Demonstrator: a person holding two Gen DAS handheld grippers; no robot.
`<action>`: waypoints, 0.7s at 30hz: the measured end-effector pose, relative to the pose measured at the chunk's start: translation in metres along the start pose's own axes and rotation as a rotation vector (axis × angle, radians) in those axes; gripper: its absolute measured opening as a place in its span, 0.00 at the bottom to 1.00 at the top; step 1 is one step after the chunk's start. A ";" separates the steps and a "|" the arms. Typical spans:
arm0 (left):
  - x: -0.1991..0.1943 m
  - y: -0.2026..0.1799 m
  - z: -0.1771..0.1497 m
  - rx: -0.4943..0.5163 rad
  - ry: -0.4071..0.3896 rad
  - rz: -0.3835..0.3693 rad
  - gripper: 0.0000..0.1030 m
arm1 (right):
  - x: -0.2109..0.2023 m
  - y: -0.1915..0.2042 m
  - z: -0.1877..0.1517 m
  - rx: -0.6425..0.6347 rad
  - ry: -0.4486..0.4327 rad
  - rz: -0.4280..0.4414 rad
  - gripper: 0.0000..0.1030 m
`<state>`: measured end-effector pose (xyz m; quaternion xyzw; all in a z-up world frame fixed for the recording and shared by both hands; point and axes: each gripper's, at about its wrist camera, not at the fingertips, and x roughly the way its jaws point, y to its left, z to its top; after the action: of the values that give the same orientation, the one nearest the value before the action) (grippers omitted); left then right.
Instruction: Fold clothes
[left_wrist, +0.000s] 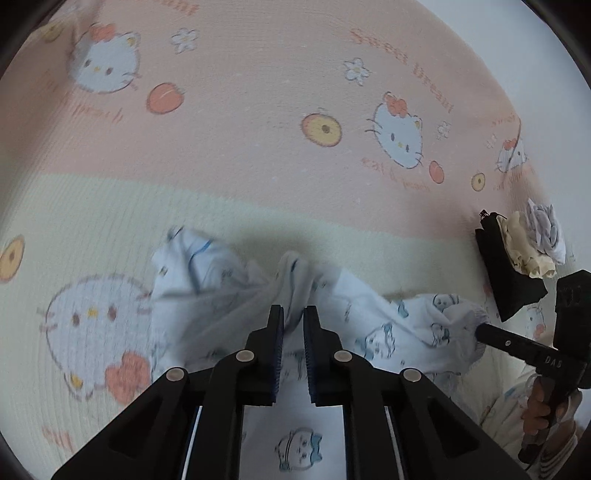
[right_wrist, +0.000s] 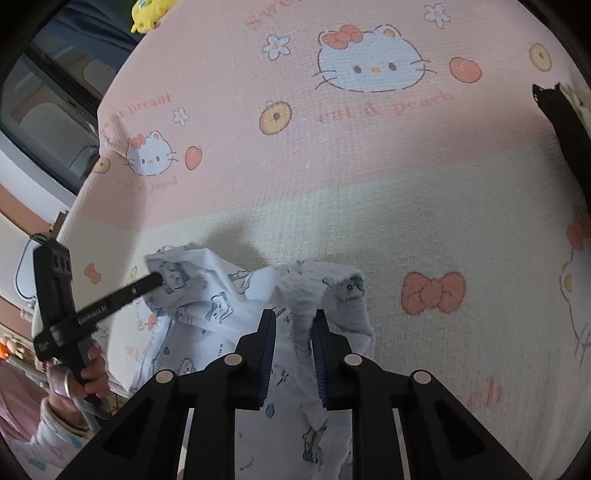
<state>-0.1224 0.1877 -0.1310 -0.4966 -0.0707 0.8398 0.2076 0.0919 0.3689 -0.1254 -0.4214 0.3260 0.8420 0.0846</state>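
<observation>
A white garment (left_wrist: 388, 325) printed with small blue cartoon figures lies bunched on the bed. In the left wrist view my left gripper (left_wrist: 293, 314) is shut on a raised fold of it. The right wrist view shows my right gripper (right_wrist: 294, 317) shut on a ribbed edge of the same garment (right_wrist: 207, 291), the cloth pinched between the pads. Each gripper also shows in the other's view. The right gripper (left_wrist: 480, 330) bites the cloth's right end, and the left gripper (right_wrist: 157, 280) holds its left end. A hand holds each handle.
The bed sheet (left_wrist: 258, 155) is pink at the far side and cream near me, with cat and peach prints. A stack of folded clothes (left_wrist: 517, 258), black, cream and grey, lies at the right. A yellow plush toy (right_wrist: 151, 13) sits beyond the bed's far left corner.
</observation>
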 end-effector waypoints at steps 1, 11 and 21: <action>-0.001 0.002 -0.004 -0.007 0.009 -0.009 0.09 | -0.004 -0.003 -0.003 0.012 -0.003 0.007 0.17; -0.017 0.018 -0.013 -0.073 -0.033 -0.030 0.09 | 0.000 0.000 -0.016 0.001 0.049 0.005 0.17; 0.002 0.011 -0.002 -0.100 0.005 0.029 0.69 | -0.002 -0.005 -0.013 -0.028 0.029 -0.073 0.52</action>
<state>-0.1246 0.1785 -0.1373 -0.5093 -0.1050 0.8369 0.1705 0.1038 0.3651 -0.1321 -0.4463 0.2998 0.8367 0.1045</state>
